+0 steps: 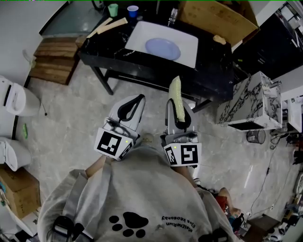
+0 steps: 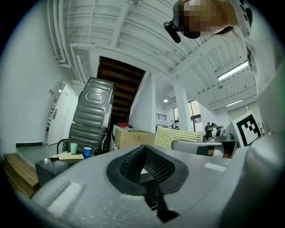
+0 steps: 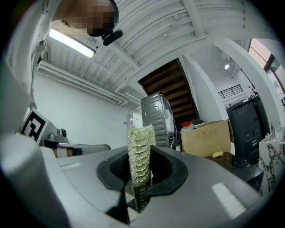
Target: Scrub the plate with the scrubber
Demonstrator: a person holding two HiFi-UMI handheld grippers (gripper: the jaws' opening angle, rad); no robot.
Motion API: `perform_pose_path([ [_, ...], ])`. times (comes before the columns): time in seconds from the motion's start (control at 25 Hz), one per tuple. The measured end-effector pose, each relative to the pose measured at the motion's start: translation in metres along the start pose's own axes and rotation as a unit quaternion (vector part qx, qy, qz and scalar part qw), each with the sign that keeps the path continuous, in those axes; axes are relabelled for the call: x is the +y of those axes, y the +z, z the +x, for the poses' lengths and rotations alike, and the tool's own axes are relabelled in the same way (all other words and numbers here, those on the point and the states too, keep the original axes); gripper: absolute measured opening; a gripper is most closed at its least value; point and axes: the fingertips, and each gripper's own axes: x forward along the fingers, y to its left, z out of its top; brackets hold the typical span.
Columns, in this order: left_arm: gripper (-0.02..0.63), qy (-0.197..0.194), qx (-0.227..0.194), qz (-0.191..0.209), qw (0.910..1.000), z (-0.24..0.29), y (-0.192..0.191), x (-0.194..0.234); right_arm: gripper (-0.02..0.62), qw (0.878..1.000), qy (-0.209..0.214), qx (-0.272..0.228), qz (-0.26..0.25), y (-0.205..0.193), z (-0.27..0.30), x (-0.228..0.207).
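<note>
A pale blue plate [image 1: 163, 48] lies in a white sink basin [image 1: 189, 52] set in a black counter [image 1: 109, 52] ahead of me. My right gripper [image 1: 177, 115] is shut on a yellow-green scrubber [image 1: 176, 98], which stands up thin and ribbed between its jaws in the right gripper view [image 3: 140, 167]. My left gripper [image 1: 129, 108] is shut with nothing in it; its jaws [image 2: 144, 171] meet in the left gripper view, where the scrubber [image 2: 178, 137] shows to the right. Both grippers hang close to my chest, well short of the counter.
On the counter stand a green cup [image 1: 112, 9], a blue cup [image 1: 133, 11], a flat wooden piece [image 1: 106, 26], a cardboard box [image 1: 215, 19] and a yellow sponge [image 1: 219, 39]. Wooden steps [image 1: 54, 59] lie left, a marble-patterned cabinet [image 1: 248, 101] right.
</note>
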Motion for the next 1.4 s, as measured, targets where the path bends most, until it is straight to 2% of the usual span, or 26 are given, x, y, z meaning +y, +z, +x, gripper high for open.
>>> perform_pose_path([
  [0.4,0.002,0.032,-0.010,-0.012,0.9994,0.026,-0.003,0.020,0.066,1.000,0.002,-0.004,-0.014,0.005,0.017,-0.032],
  [0.8,0.000,0.043,-0.008,-0.025,0.9987,0.054,-0.012,0.050,0.066,1.000,0.009,0.002,-0.017,-0.004,0.054,-0.046],
  [1.08,0.000,0.034,-0.003,-0.040,0.9986,0.108,-0.025,0.100,0.066,1.000,0.004,0.019,-0.022,-0.021,0.119,-0.065],
  [1.4,0.001,0.010,0.024,-0.050,0.9984,0.204,-0.041,0.186,0.066,0.999,-0.007,0.045,-0.019,-0.052,0.236,-0.102],
])
